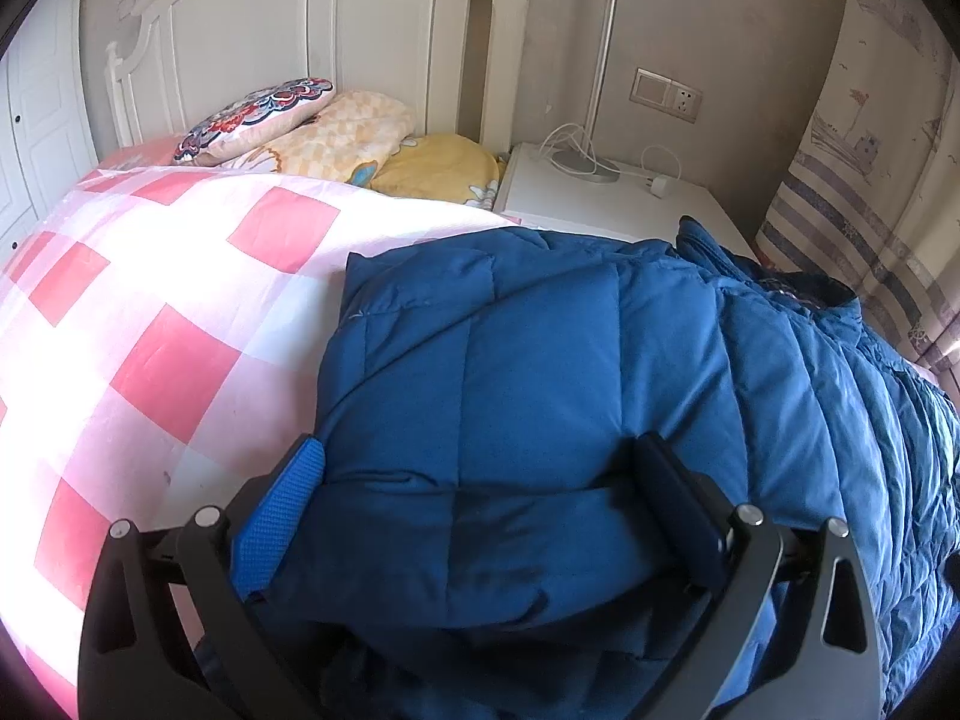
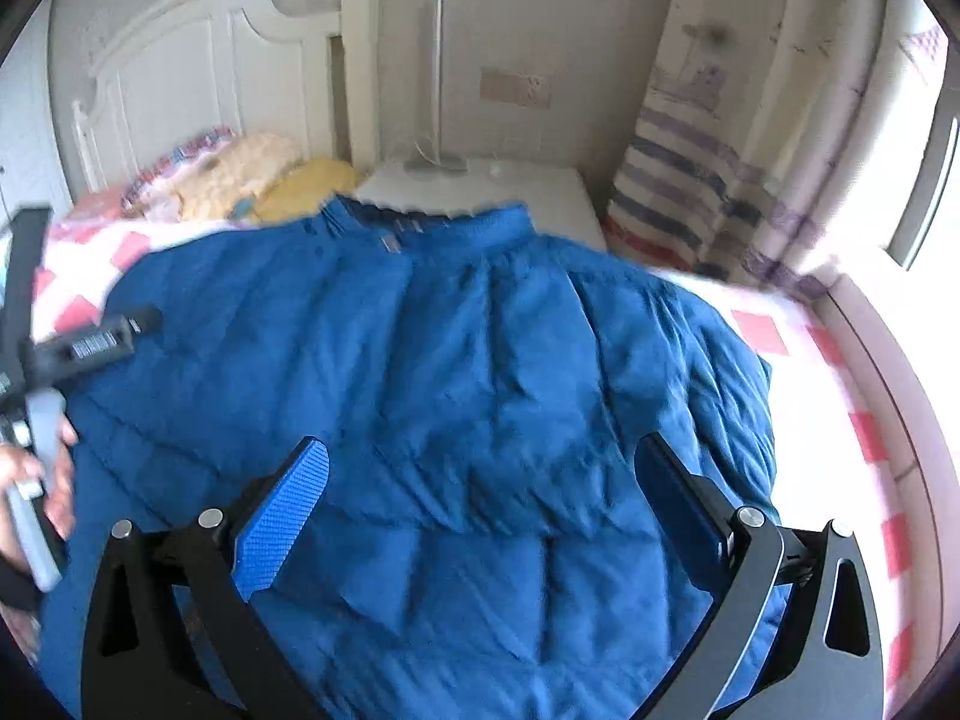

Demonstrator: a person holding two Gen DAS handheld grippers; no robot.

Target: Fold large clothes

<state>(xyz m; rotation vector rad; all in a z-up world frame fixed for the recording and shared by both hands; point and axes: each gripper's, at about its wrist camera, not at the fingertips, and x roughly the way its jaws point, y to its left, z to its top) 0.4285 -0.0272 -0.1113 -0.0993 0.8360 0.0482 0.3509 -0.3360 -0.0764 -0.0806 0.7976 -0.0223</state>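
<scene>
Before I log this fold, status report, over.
Left gripper open, fingers straddling a folded bulge of blue padded jacket. Right gripper open above it. Jacket on checked quilt. Nothing in the way.

matt quilted blue cloth jacket (image 1: 540, 372); checked cotton bedspread (image 1: 168, 312).

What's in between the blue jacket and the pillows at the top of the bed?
In the left wrist view, only the pink checked quilt lies between the blue jacket and the pillows; nothing else sits on that stretch.
</scene>
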